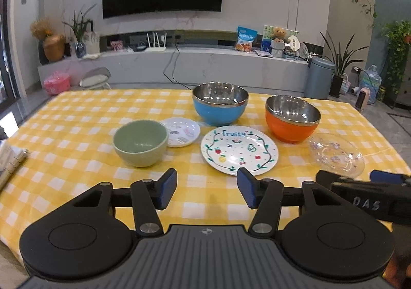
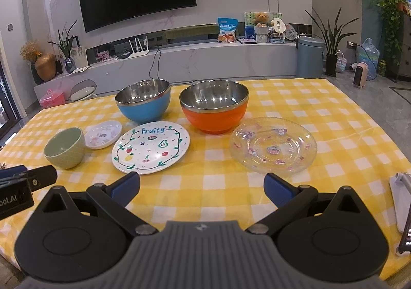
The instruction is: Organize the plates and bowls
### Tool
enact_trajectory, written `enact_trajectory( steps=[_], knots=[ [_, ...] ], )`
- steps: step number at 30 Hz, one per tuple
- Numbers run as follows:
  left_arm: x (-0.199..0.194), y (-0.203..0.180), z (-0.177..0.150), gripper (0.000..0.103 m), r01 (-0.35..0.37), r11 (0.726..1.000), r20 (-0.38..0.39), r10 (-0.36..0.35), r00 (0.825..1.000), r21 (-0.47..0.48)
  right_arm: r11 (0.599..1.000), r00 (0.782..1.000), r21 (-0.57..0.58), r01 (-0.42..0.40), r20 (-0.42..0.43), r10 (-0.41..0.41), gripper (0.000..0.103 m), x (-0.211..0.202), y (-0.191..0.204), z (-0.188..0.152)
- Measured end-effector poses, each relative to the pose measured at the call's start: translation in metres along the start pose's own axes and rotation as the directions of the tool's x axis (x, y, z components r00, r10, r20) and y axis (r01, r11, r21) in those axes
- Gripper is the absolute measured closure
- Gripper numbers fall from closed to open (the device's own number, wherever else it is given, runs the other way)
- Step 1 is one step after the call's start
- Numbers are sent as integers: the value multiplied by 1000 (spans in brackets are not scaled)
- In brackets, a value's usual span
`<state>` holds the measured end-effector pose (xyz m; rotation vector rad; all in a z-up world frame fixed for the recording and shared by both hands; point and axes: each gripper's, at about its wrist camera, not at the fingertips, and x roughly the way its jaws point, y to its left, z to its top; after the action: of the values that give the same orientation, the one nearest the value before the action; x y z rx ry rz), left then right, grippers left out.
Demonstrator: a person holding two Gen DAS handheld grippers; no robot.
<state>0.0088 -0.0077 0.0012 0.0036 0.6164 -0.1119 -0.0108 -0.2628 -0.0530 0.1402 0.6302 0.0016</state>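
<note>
Left hand-held gripper (image 1: 207, 187) released and holding nothing, Fruity plate (image 1: 239, 150) just ahead, green bowl (image 1: 140, 143) ahead-left, right hand-held gripper (image 2: 202, 187) spread wide, clear glass plate (image 2: 273, 145) just ahead-right, orange bowl (image 2: 214, 106) beyond, on the checked worktop (image 2: 334, 119).

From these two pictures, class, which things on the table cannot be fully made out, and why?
- Binder, left wrist view: cut off by the left edge; its contents are unreadable.
- White stand, right wrist view: cut off by the right edge, so what it holds is unclear.
- Small white dish, left wrist view: the green bowl covers its near edge, and its pictures are too small to identify.
</note>
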Motion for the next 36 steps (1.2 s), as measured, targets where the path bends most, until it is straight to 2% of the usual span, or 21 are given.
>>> enact_trajectory(
  steps=[6,8,12,14,19,23,25,28,31,34,36],
  knots=[
    [14,-3,13,44,40,999,-20,-40,999,-23,1000,1000,-24,-11,-13,11,7,12,7,9],
    [21,-5,16,47,46,998,-31,-47,998,-29,999,1000,-36,-13,-19,13,17,17,9,12],
    [38,-5,23,53,69,996,-55,-72,996,-50,998,998,-43,-49,-36,48,23,29,11,15],
    [46,-3,26,54,63,996,-69,-68,995,-64,997,997,-43,-70,-35,69,30,35,12,16],
    [63,1,32,54,-21,998,-38,18,999,-61,996,995,-8,-94,-16,94,35,56,12,22],
    [75,6,33,54,-45,998,-8,45,999,-46,990,991,51,-133,-28,134,41,75,14,27],
    [81,9,33,54,-39,996,-8,38,999,-76,987,989,65,-145,-19,146,45,83,15,28],
    [92,15,29,46,-36,991,-32,32,999,-126,987,990,74,-143,-4,144,46,92,18,28],
    [106,17,25,45,-22,995,-95,13,995,-94,986,990,92,-139,-9,140,47,100,18,28],
    [112,21,21,45,-24,994,-86,15,996,-104,985,990,111,-135,-21,138,47,106,15,28],
    [114,24,18,41,-3,992,-79,-7,997,-124,983,990,127,-133,-39,139,46,110,13,28]
  ],
)
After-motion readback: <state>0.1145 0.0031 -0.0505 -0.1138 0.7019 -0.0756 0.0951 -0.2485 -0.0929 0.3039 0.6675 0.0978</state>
